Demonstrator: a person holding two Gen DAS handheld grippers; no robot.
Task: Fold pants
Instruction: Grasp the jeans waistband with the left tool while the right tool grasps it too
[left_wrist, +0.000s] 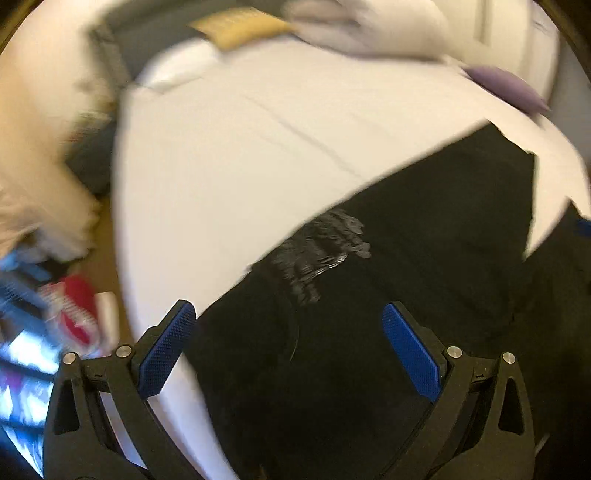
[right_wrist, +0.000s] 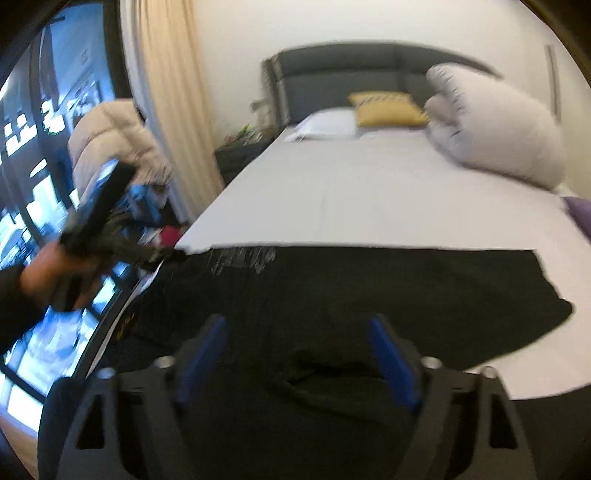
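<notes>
Left claw (left_wrist: 288, 347) hangs spread wide above the black pants (left_wrist: 388, 295), pinching nothing; right claw (right_wrist: 295, 354) is likewise spread and empty over the same garment. The pants lie flat across the near end of the bed (right_wrist: 369, 192), with a silvery print (left_wrist: 321, 251) near their left edge.

Risks, as judged:
- Both views are motion-blurred. A grasp attempted while travelling may pinch the white sheet along with the cloth, or take one layer only.
- The pants' left edge lies at the bed's side, with part possibly overhanging. A pull toward that side could drag the garment off.
- Black cloth shows little contrast, so hems and seams are hard to locate. A misjudged edge would give a skewed fold.
- In the right wrist view a rumple sits between the fingers; folded over, it would stay creased.

Count: pants, one; claws, two; white pillow (right_wrist: 325, 123), one; yellow cushion (right_wrist: 384, 107), one; rolled duvet (right_wrist: 495, 125), one; purple item (left_wrist: 506, 88), one, unidentified.
</notes>
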